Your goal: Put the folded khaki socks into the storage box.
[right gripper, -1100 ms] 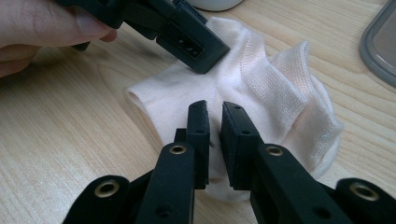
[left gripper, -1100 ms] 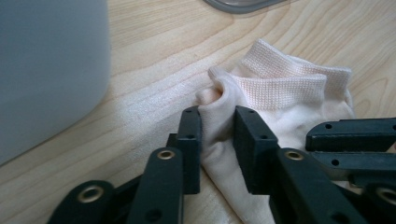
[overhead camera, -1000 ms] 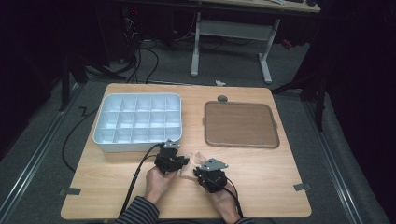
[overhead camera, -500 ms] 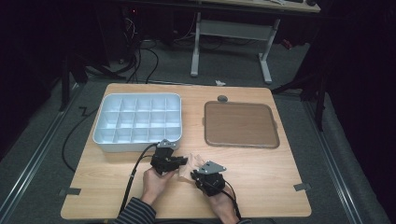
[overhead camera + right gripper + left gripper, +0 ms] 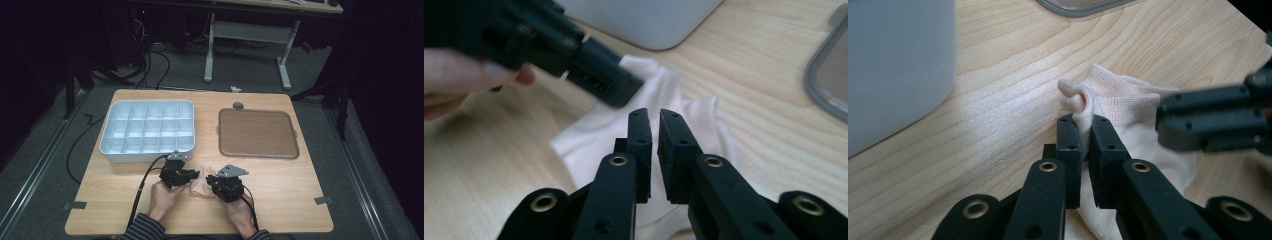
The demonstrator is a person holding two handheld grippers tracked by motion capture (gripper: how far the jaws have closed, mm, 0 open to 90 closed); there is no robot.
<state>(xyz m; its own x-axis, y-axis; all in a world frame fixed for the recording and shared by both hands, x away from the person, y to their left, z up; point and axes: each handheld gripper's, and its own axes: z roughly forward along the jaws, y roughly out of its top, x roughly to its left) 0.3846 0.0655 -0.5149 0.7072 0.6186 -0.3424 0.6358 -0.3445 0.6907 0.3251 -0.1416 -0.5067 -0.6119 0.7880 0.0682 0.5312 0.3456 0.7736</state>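
Now, cloth: a small pale knit cloth (image 5: 202, 182), rumpled, lies on the tabletop (image 5: 280, 185) near the person's edge, between the two grippers and just in front of the white compartment tray (image 5: 147, 131); a fold of it stands up in the left gripper view (image 5: 1083, 102)

Left grip: the left gripper (image 5: 186, 176) has its jaws clamped on that raised fold; the fabric shows pinched between the pads, curling over their tips; since a second ago these jaws drew in and have settled, so the pinch looks made

Right grip: the right gripper (image 5: 216, 181) comes at the cloth from the opposite side; its jaws have just been closing and stand nearly together, a thin slit between them (image 5: 655, 150); white fabric lies under and beyond them, but whether any of it is caught I cannot tell

Hands: both have barely shifted since the earlier high views; left hand (image 5: 165, 195) and right hand (image 5: 237, 212) rest low on the tabletop either side of the cloth

Meaning: one corner is secured, the other likely being taken; by my reading the two-point hold for lifting, spreading or folding is almost set; a slipped right pinch would leave the cloth dangling from the left alone

Surroundings: the tray's cells look empty; the brown flat tray (image 5: 258, 133) sits well apart at the far right, bare; a small grey round piece (image 5: 238, 105) lies just beyond it
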